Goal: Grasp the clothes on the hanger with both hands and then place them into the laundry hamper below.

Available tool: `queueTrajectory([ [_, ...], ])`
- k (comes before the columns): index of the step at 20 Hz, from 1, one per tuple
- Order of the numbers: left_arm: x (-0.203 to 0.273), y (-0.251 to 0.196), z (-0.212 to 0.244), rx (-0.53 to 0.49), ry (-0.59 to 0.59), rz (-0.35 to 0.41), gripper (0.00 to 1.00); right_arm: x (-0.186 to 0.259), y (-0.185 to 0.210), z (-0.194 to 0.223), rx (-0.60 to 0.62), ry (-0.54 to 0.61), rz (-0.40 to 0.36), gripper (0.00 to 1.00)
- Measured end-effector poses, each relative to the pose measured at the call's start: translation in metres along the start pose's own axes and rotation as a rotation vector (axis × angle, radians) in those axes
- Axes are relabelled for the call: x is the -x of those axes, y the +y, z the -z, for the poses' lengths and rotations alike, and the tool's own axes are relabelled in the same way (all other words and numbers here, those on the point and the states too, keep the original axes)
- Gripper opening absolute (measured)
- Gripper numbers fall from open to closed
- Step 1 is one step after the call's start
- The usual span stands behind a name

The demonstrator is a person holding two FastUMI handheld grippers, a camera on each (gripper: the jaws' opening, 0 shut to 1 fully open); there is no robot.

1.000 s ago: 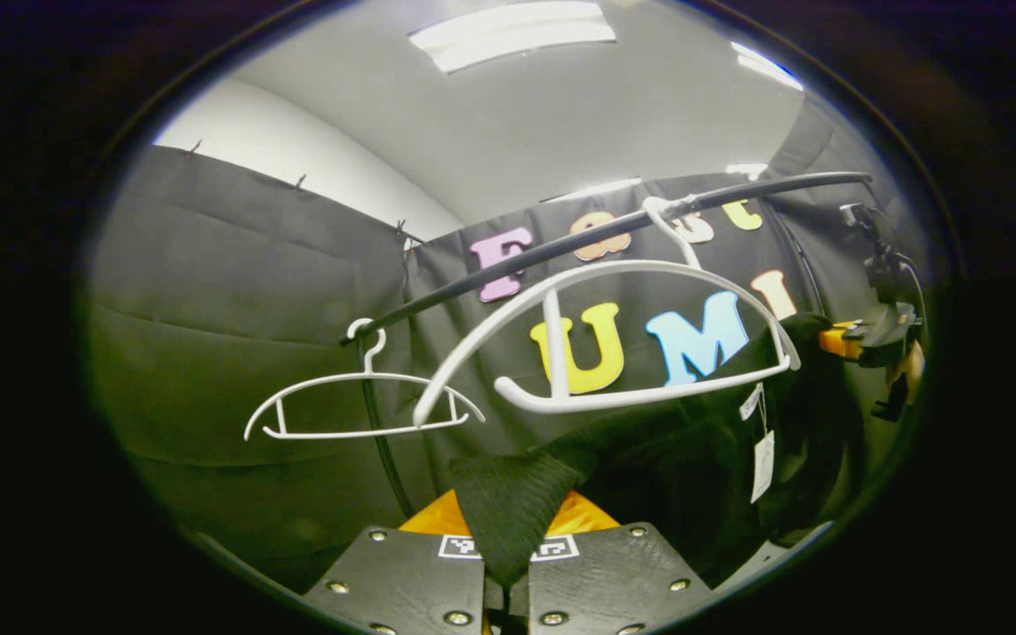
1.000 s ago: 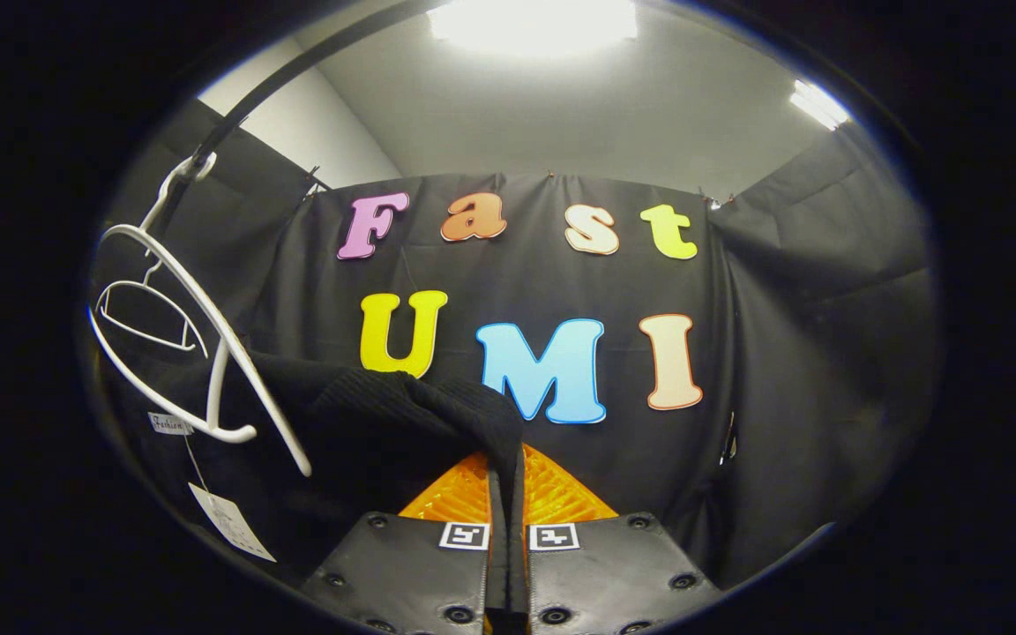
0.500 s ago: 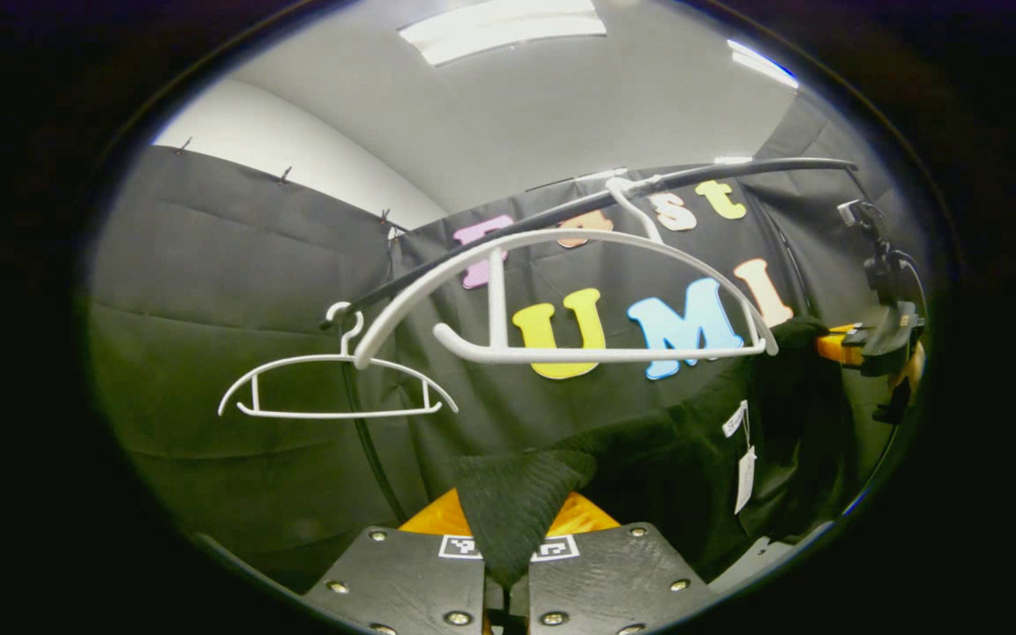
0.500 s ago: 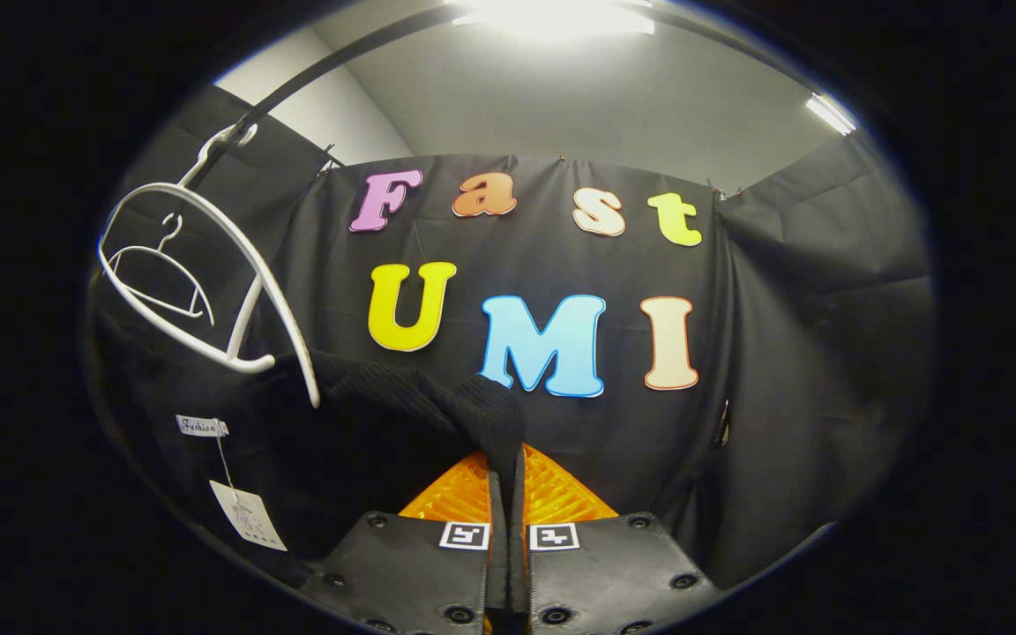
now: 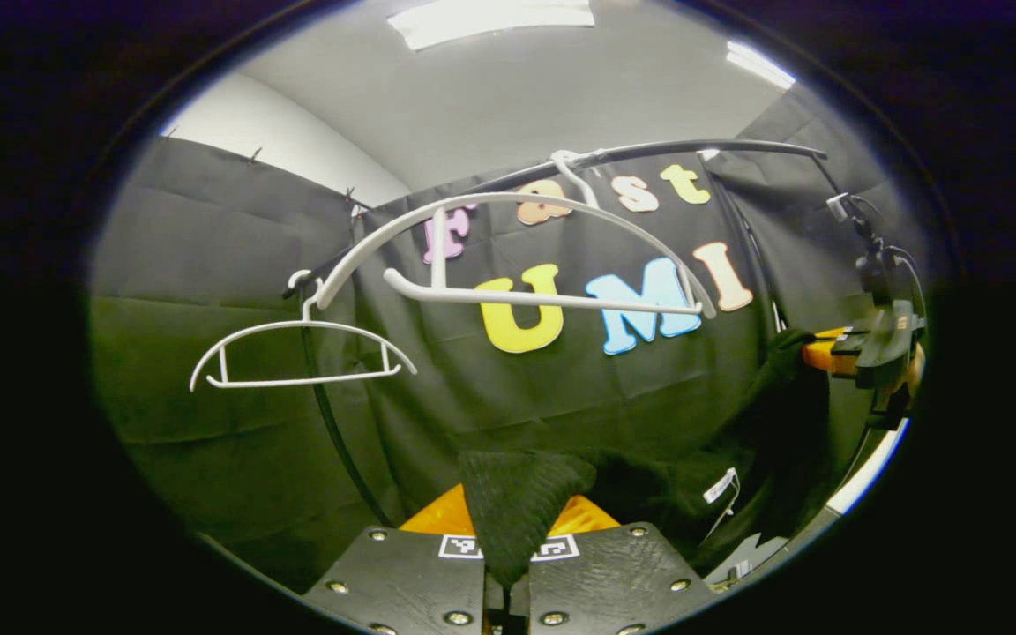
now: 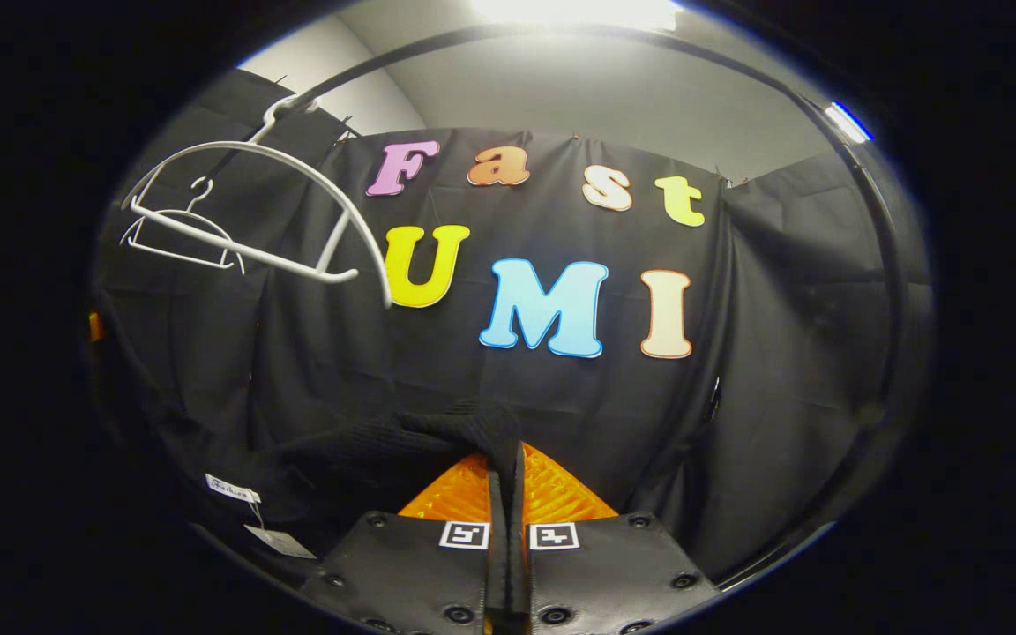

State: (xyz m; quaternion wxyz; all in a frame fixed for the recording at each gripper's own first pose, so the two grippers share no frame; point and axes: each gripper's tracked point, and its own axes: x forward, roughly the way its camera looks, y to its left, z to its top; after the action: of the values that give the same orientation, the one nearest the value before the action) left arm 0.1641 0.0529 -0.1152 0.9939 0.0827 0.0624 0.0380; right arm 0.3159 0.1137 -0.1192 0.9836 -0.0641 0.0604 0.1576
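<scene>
Left gripper view: left gripper (image 5: 508,578) and right gripper (image 6: 508,573) each clamp the garment (image 5: 517,498), clear of the hanger (image 5: 508,256); a slipping pinch could drop it outside the unseen hamper.

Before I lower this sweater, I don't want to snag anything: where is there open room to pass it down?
Open room lies below the near hanger, between the rack's upright pole and the right gripper. The black sweater already hangs free there. It is crowded up at the rail, where both hangers hang.
</scene>
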Motion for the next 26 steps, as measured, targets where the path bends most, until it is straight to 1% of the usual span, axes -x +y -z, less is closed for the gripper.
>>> queueTrajectory([
  [3, 0.002, -0.014, 0.008, 0.008, 0.012, 0.047, 0.04, 0.024, 0.027, 0.007, 0.014, 0.012, -0.049, 0.02],
  [7, -0.007, -0.036, 0.025, 0.03, 0.032, 0.099, 0.04, 0.049, 0.073, 0.022, 0.029, 0.042, -0.125, 0.03],
  [9, 0.001, -0.041, 0.035, 0.04, 0.041, 0.119, 0.04, 0.06, 0.094, 0.033, 0.03, 0.067, -0.158, 0.03],
  [12, 0.014, -0.049, 0.047, 0.053, 0.058, 0.15, 0.04, 0.069, 0.125, 0.048, 0.013, 0.106, -0.203, 0.02],
  [15, 0.011, -0.058, 0.061, 0.061, 0.079, 0.169, 0.05, 0.081, 0.155, 0.066, -0.011, 0.146, -0.24, 0.02],
  [20, -0.01, -0.074, 0.102, 0.078, 0.151, 0.188, 0.05, 0.093, 0.193, 0.102, -0.046, 0.223, -0.271, 0.02],
  [22, -0.008, -0.072, 0.128, 0.089, 0.197, 0.165, 0.05, 0.095, 0.205, 0.115, -0.048, 0.254, -0.274, 0.02],
  [26, -0.002, -0.075, 0.177, 0.119, 0.307, 0.157, 0.05, 0.106, 0.217, 0.153, -0.06, 0.351, -0.266, 0.04],
])
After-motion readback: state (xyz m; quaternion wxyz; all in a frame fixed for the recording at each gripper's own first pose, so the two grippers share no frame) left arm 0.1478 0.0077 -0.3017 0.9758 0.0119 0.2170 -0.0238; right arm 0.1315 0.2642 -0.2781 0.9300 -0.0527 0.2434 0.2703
